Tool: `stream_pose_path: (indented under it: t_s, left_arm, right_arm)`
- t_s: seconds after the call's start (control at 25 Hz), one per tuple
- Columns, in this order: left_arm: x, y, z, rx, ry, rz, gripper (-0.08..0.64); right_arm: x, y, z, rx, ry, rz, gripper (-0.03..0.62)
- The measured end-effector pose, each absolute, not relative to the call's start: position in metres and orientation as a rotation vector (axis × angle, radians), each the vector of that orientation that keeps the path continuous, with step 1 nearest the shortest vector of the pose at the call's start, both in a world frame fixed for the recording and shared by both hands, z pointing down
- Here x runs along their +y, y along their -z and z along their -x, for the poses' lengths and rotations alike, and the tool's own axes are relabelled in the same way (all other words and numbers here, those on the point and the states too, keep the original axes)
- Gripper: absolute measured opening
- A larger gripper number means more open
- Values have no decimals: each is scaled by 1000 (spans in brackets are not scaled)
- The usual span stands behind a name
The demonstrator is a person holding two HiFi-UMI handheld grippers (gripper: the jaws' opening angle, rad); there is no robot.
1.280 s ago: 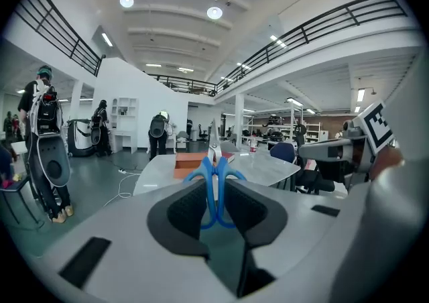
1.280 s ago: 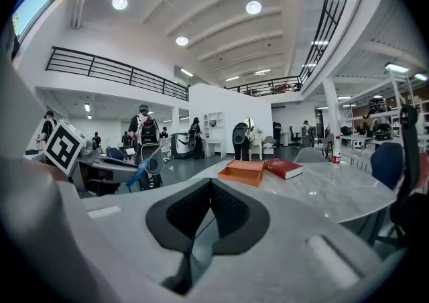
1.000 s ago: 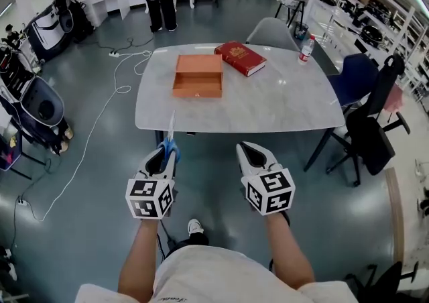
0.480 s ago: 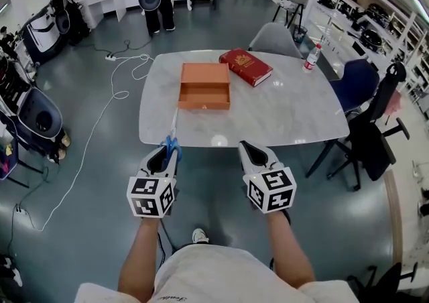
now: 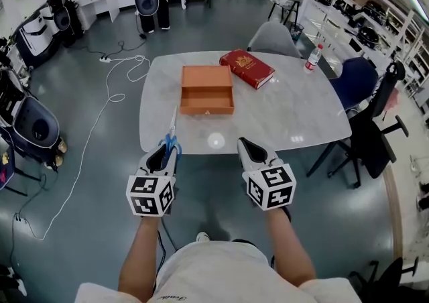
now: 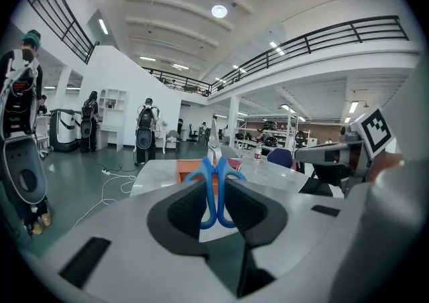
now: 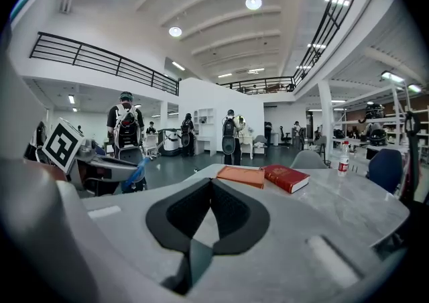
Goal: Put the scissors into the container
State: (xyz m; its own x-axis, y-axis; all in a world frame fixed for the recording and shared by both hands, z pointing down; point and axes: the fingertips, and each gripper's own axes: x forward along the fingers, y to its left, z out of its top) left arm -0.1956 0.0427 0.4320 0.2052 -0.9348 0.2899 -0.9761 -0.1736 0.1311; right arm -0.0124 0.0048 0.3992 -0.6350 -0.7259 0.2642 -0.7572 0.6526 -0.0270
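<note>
Half done: my left gripper [image 5: 167, 151] clamps scissors [image 5: 171, 129] handles; orange container [image 5: 206, 90] ahead, empty; my right gripper [image 5: 247, 145] closed on nothing.

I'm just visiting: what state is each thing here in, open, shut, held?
scissors: blades closed, held by the blue handles
left gripper: shut on the scissors
right gripper: shut, empty
orange box: open, looks empty
red book: closed, lying flat
bottle: upright, cap on
</note>
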Motion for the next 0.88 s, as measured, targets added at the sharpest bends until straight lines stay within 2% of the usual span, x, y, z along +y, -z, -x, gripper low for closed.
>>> stream_pose_path:
  t_s: [0.88]
  left_arm:
    - [-45,-450,201,-1796,-293,-2198,81]
  right_arm:
    - [-85,-421,19,-2652,-242,-1194,5]
